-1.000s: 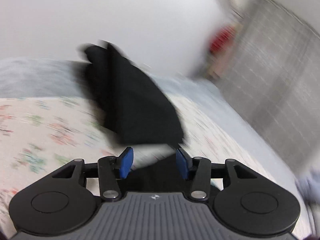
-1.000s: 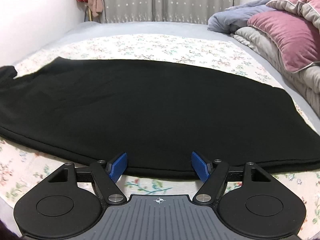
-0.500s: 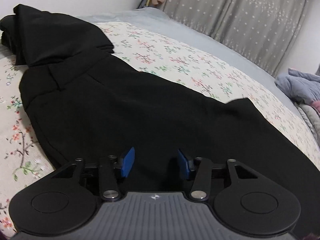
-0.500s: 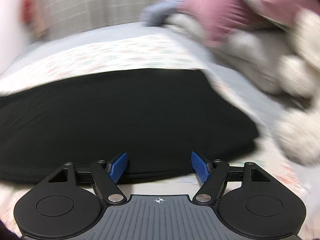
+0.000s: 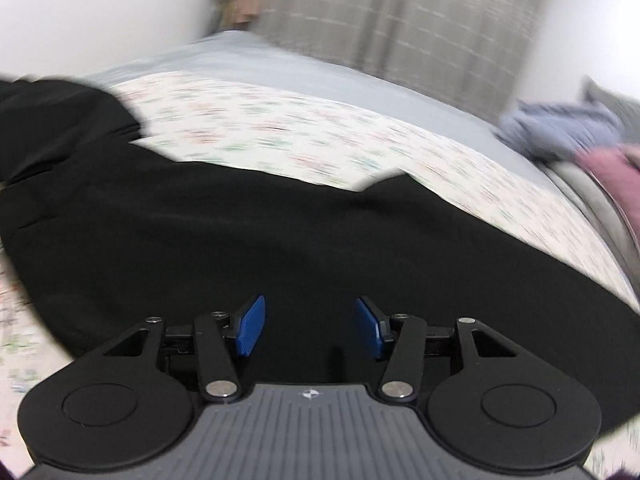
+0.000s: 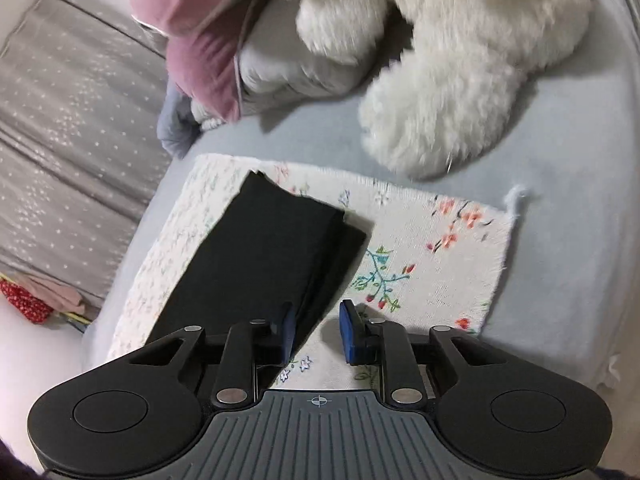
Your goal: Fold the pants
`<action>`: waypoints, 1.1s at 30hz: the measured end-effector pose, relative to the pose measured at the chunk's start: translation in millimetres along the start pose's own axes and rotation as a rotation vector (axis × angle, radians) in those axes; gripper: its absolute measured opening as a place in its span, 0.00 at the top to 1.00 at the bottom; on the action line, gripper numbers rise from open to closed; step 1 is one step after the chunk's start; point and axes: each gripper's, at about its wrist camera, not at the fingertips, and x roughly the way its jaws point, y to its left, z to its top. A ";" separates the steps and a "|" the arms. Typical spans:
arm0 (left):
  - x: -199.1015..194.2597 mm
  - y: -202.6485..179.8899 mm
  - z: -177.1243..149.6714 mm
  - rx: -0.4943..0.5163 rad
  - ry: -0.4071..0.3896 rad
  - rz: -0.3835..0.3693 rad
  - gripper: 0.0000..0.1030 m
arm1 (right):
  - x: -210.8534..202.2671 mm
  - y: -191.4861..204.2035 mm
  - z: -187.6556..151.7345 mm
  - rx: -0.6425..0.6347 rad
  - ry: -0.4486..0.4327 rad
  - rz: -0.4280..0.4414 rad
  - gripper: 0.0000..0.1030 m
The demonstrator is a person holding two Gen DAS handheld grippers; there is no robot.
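Black pants (image 5: 240, 232) lie flat and lengthwise across a floral sheet (image 5: 320, 132) on the bed. My left gripper (image 5: 310, 328) hovers low over their near edge, open, with only flat cloth below the blue pads. In the right wrist view, which is rolled, the leg end of the pants (image 6: 272, 248) lies doubled on the floral sheet (image 6: 440, 248). My right gripper (image 6: 318, 334) is at the side edge of that leg end. Its jaws are closing, a gap still shows, and the cloth edge runs between the pads without being pressed.
A white plush toy (image 6: 440, 80) and a pink pillow (image 6: 200, 40) with grey bedding lie just beyond the leg end. A grey dotted curtain (image 5: 400, 20) hangs past the bed's far side. A blue-grey blanket (image 5: 560, 128) is bunched at the right.
The left view has swung right along the pants. The right gripper has rolled and moved to the leg end, and its jaws stand much narrower than before.
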 end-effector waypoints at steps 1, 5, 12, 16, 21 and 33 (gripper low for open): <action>1.8 -11.2 -4.8 0.034 0.006 -0.012 0.34 | 4.3 2.5 -0.7 -0.001 -0.012 -0.006 0.82; 18.0 -41.8 -22.0 0.122 0.072 -0.031 0.34 | 21.4 5.0 1.5 0.034 -0.036 0.009 0.82; 20.6 -57.8 -36.2 0.234 0.046 0.055 0.33 | 30.3 -7.1 3.5 0.064 -0.080 0.024 0.95; 16.5 -57.2 -35.7 0.247 0.051 0.067 0.33 | 24.7 -3.1 2.3 0.043 -0.098 0.023 0.97; 17.3 -52.4 -34.8 0.262 0.055 0.078 0.33 | 12.1 7.3 0.8 -0.027 -0.154 -0.009 0.99; 11.4 -53.8 -32.7 0.254 0.057 0.084 0.33 | 18.7 -5.3 -2.7 0.064 -0.129 0.016 0.86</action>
